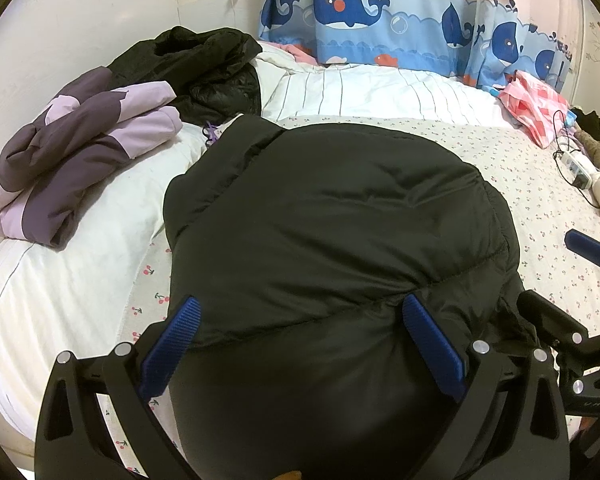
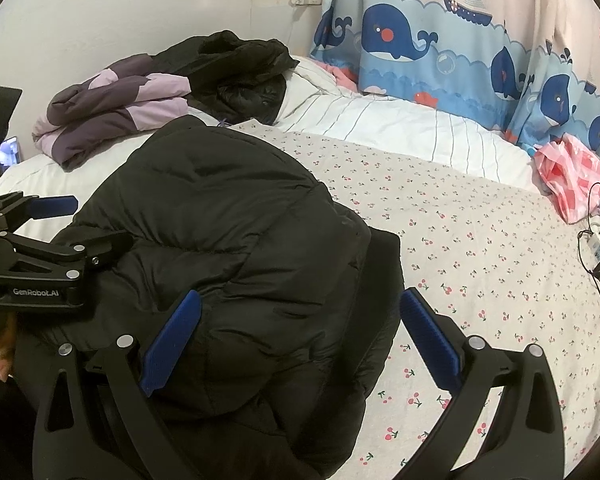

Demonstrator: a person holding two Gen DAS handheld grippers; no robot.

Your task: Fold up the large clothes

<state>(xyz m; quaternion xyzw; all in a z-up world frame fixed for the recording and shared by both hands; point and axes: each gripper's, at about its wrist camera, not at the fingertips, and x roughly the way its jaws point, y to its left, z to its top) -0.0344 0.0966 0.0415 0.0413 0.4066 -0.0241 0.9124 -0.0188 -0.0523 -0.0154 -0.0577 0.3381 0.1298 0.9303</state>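
Directly beneath both spread grippers (image 1: 300,340) (image 2: 300,340): black jacket (image 1: 332,216).

In my right wrist view, white letters reading "GenRobot.AI" stand on the black body of my left gripper (image 2: 52,204), at about nine o'clock. In my left wrist view, faint letters sit on my right gripper (image 1: 588,248) at four o'clock, too blurred to read.
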